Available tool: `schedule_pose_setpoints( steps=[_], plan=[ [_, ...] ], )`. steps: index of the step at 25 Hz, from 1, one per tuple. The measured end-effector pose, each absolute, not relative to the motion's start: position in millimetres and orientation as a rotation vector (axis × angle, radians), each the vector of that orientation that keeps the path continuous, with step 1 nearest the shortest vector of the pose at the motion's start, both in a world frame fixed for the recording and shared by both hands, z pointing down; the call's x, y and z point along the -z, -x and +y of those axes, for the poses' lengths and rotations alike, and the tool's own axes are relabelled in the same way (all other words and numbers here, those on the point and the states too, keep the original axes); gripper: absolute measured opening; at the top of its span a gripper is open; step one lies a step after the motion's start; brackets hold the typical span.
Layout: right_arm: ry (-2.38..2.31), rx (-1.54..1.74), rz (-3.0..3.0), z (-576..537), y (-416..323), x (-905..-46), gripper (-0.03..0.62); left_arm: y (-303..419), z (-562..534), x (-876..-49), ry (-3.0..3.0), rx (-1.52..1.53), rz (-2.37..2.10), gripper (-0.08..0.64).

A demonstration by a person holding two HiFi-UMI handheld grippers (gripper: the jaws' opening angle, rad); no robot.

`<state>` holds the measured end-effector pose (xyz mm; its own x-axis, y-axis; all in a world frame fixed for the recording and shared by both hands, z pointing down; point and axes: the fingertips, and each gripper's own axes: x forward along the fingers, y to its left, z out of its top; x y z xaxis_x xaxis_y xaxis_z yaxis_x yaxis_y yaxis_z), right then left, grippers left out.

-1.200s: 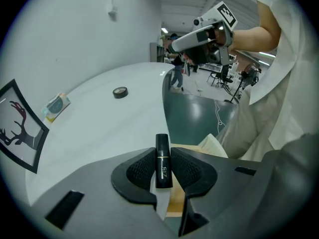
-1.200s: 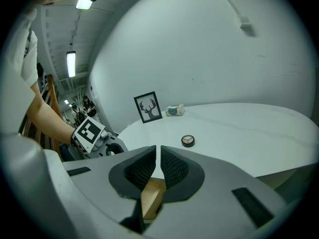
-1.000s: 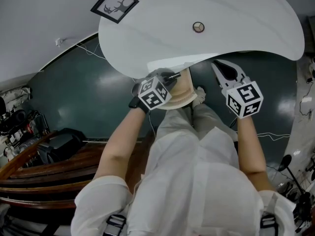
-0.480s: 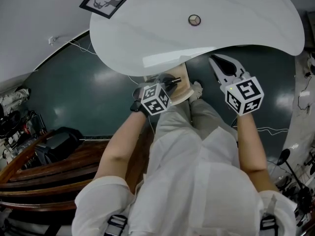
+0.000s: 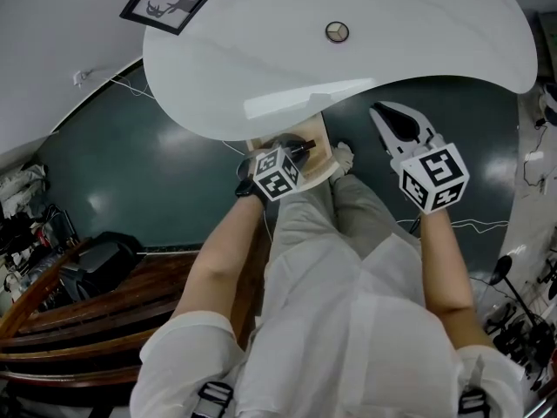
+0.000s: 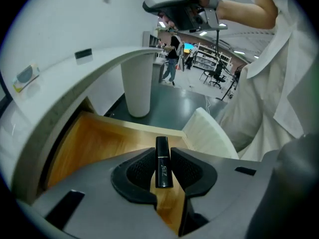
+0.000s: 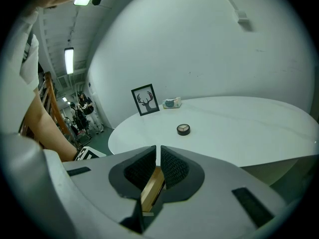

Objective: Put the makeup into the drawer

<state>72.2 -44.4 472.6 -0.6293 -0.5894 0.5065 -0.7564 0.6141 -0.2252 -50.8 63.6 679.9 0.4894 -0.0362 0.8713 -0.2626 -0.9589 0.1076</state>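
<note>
A broad white table point(image 5: 392, 59) curves above an open wooden drawer point(image 6: 94, 143) that sticks out from under its edge. The left gripper point(image 6: 163, 155) hangs over the drawer, its jaws pinching a small black makeup tube point(image 6: 163, 172) lengthwise above the wooden floor. The right gripper point(image 7: 156, 158) is held off to the side by the table edge, jaws drawn almost together on nothing, and a small round compact point(image 7: 183, 129) lies on the tabletop, well apart from both.
</note>
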Motion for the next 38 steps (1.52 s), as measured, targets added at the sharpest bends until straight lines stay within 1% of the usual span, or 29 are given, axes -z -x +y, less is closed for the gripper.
schedule_pose_setpoints(
  steps=[9, 17, 28, 32, 38],
  plan=[
    [-1.107, -0.630, -2.436, -45.1, -76.1, -490.6, 0.011, 56.6, 45.0, -733.3, -2.446, -1.512, -0.230, 0.103],
    [-1.114, -0.657, -2.410, -43.1, -75.3, -507.1, 0.011, 52.1, 31.9, -767.4, -2.465, -1.456, -0.196, 0.101],
    [-1.116, -0.700, -2.389, -44.5, -68.8, -526.5, 0.011, 48.6, 29.1, -783.8, -2.448, -1.455, -0.191, 0.103],
    [-1.111, -0.692, -2.391, -47.6, -66.6, -525.7, 0.011, 46.7, 28.0, -783.5, -2.438, -1.440, -0.192, 0.149],
    [-1.108, -0.688, -2.394, -45.8, -66.1, -522.5, 0.011, 46.3, 29.9, -776.8, -2.445, -1.443, -0.186, 0.149]
  ],
)
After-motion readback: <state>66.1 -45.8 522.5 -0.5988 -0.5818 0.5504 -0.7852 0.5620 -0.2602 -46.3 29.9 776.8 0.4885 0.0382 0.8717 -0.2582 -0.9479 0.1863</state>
